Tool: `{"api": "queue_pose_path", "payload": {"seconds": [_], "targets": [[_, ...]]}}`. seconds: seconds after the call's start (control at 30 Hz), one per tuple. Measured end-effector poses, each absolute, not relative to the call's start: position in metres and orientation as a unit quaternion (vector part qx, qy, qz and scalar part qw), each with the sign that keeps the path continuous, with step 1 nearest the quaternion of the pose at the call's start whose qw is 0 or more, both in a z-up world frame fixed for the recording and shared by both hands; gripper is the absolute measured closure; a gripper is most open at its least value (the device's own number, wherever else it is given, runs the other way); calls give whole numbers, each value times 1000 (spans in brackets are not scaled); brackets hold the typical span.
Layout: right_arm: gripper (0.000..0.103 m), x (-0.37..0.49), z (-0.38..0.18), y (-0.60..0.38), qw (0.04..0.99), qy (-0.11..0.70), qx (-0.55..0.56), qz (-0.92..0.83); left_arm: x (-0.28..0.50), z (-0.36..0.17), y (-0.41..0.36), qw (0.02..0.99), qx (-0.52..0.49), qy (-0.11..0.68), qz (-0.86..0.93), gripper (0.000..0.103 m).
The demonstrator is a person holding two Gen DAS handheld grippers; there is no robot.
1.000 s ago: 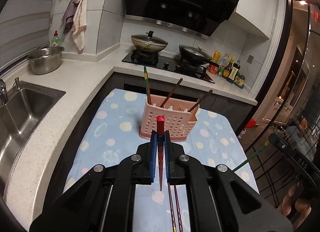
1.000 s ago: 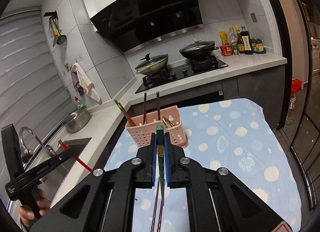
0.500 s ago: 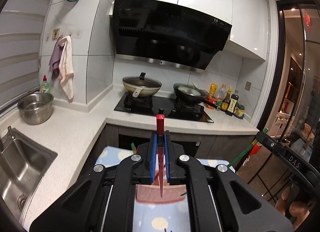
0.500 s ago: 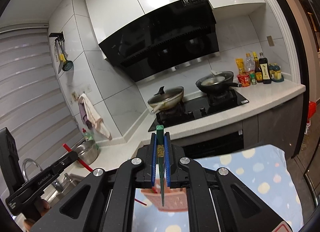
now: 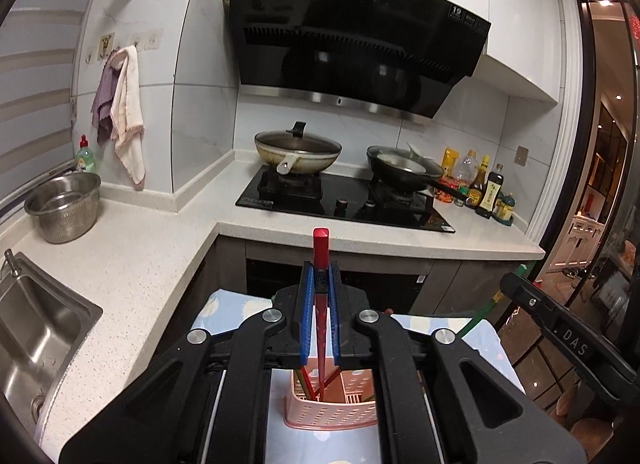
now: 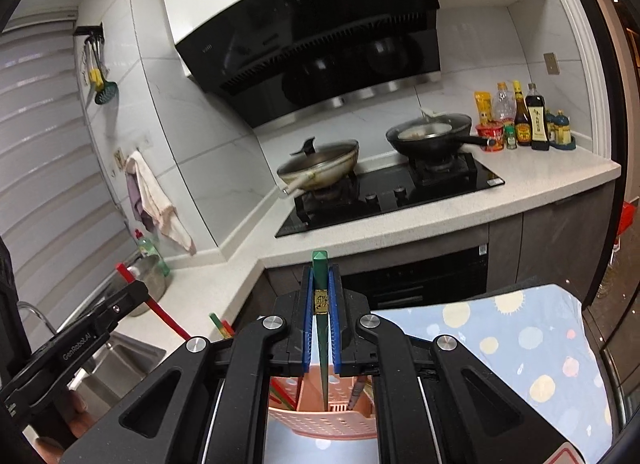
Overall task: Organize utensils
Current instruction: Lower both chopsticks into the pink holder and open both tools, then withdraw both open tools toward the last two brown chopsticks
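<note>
**Both chopsticks poised over the pink basket**

My left gripper (image 5: 320,320) has its blue fingers (image 5: 306,316) closed on a red chopstick (image 5: 321,264), held upright, the square top standing above the fingers and the thin end pointing down into the pink basket (image 5: 332,416). From the left wrist view I see that end among a few other sticks already standing in the basket, but I cannot tell whether it touches the bottom.

My right gripper (image 6: 320,324) is clamped the same way on a green chopstick (image 6: 320,276), with a gold mark on its shaft between the fingers (image 6: 307,320). Its tip reaches down inside the basket (image 6: 320,420), near a divider; contact is unclear to me. Red and green sticks lean in the compartment to the left of it, a darker one to the right.

The basket stands on a table with a blue dotted cloth (image 6: 520,344). In the right wrist view the other gripper (image 6: 80,344) shows at the left edge with its red stick (image 6: 160,312). Behind, two woks sit on the black hob (image 5: 348,200).
</note>
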State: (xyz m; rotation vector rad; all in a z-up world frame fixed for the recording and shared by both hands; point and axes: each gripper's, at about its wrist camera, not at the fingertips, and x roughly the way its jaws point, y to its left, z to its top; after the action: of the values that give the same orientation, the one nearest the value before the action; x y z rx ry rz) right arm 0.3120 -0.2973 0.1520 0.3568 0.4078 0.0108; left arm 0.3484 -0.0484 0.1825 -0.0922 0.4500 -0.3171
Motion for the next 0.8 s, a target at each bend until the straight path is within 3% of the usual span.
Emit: {"api": "queue_pose_path", "payload": {"seconds": [0.2,0.23,0.33,0.43,0.57,0.8], "targets": [[95,322,133,-295,958,225,179,3,358,161,-53,955,-44,247,-158,95],[92,321,132,-295,958,225,179,4,358,158,-53,954,-44,251,-157,93],[85,318,130,-295,959,223,177,2,358,154,-51,954,-50,258,-148,67],[74,311,130,-293,960,218,174,-1,355,151,-48,954,-48,259,-142,61],[73,300,130,-293,960,217,175,0,349,149,-44,955,-45,260,-134,50],[73,274,129,-285,961,221,165,2,326,146,-40,956,-34,261,-132,49]]}}
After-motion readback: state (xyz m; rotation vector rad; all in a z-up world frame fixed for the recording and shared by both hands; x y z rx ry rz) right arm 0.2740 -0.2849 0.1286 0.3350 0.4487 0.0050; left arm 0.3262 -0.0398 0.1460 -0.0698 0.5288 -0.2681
